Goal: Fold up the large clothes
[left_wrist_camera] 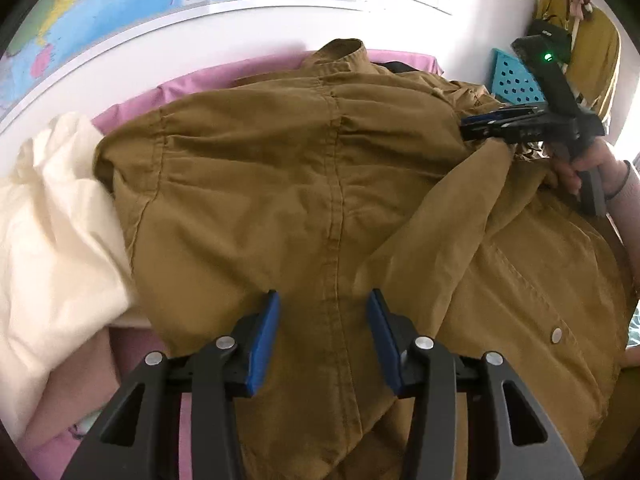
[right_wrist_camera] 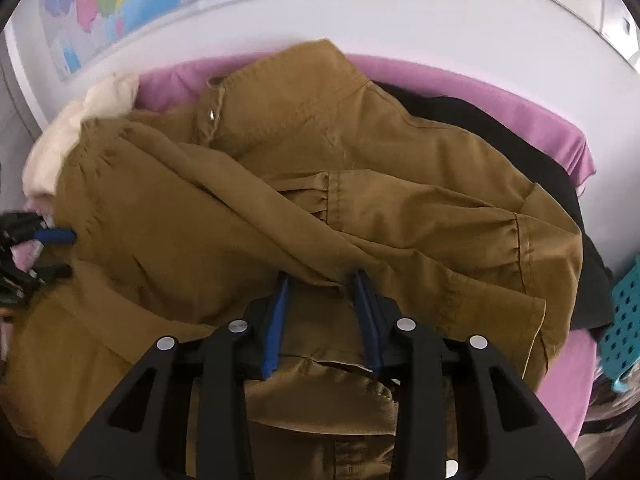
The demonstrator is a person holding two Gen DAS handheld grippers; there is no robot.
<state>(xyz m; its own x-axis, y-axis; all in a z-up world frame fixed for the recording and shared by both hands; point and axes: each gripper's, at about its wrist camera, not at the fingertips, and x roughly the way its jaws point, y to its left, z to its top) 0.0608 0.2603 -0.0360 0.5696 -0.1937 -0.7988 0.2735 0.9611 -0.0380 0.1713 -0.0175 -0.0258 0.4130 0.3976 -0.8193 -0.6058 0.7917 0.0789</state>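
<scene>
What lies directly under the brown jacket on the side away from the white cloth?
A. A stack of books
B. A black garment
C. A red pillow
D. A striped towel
B: in the right wrist view a black garment shows from under the far edge of the brown jacket, spread over the pink sheet.
</scene>
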